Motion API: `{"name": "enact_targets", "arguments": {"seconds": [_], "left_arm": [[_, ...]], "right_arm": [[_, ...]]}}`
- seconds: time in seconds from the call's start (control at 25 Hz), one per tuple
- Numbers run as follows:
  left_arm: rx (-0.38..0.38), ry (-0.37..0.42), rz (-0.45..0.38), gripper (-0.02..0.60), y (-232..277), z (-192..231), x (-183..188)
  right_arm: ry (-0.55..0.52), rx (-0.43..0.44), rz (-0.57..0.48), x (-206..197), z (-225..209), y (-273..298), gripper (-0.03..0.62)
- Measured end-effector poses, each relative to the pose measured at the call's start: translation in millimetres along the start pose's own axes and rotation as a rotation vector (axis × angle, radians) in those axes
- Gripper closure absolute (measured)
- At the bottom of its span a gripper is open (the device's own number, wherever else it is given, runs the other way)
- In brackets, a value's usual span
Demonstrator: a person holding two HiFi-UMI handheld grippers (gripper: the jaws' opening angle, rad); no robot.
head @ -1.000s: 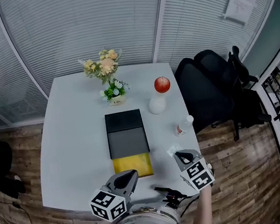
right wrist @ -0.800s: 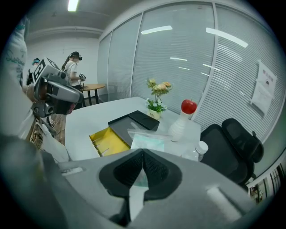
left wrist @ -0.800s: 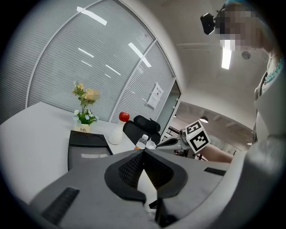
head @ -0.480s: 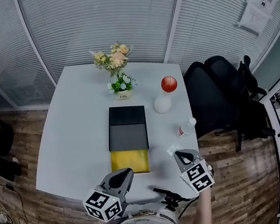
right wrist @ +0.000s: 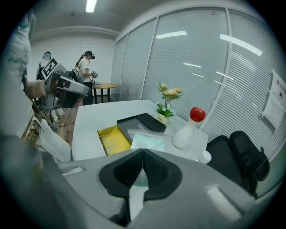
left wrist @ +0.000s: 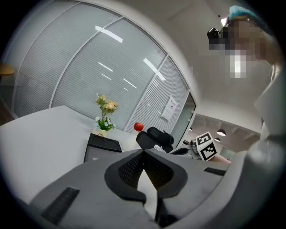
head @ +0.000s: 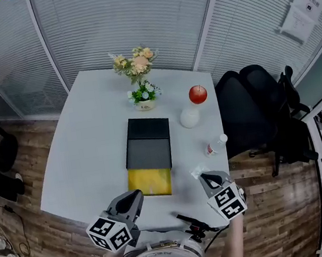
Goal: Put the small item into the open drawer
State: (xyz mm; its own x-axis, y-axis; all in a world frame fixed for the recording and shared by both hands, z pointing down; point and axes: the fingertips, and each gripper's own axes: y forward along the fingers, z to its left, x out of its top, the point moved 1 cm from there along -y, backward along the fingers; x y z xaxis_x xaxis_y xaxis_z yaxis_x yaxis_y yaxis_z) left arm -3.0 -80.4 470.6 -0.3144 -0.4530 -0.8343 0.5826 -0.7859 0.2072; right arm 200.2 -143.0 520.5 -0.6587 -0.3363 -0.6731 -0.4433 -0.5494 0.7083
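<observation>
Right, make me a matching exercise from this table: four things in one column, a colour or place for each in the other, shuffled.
Things:
1. apple
2. open drawer
3. office chair
4. clear bag

Matches:
A. yellow inside
B. pinched in the right gripper
C. red, atop the white vase
D. black, beside the table

Pairs: 1-C; 2-A; 3-D; 4-B

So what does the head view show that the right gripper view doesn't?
Only the head view: the right gripper's own black-and-white marker cube. Only the right gripper view: its jaws shut on a clear plastic bag, plus people standing far behind. Both: the yellow open drawer, flat black box, white vase topped by a red ball.
</observation>
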Motion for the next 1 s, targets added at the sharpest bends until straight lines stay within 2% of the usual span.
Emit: {"name": "enact_targets", "arguments": {"seconds": [0.28,0.6,0.88,1.0], "left_arm": [[-0.047,-0.003,0.007,0.584,5.5,12.8,13.7],[-0.078,-0.005,0.042,0.584,-2.1,40.4,20.1],[-0.172,0.0,0.084,0.583,-5.8,53.5,17.0],[-0.195,-0.008,0.105,0.584,-11.1,61.1,10.2]], "right_arm": [[0.038,0.004,-0.025,15.5,6.4,4.2,0.589],[0.018,-0.004,-0.021,39.7,27.0,17.6,0.589],[0.002,0.007,-0.038,62.0,55.2,42.4,0.589],[-0.026,0.044,-0.046,72.5,72.7,55.4,0.589]]}}
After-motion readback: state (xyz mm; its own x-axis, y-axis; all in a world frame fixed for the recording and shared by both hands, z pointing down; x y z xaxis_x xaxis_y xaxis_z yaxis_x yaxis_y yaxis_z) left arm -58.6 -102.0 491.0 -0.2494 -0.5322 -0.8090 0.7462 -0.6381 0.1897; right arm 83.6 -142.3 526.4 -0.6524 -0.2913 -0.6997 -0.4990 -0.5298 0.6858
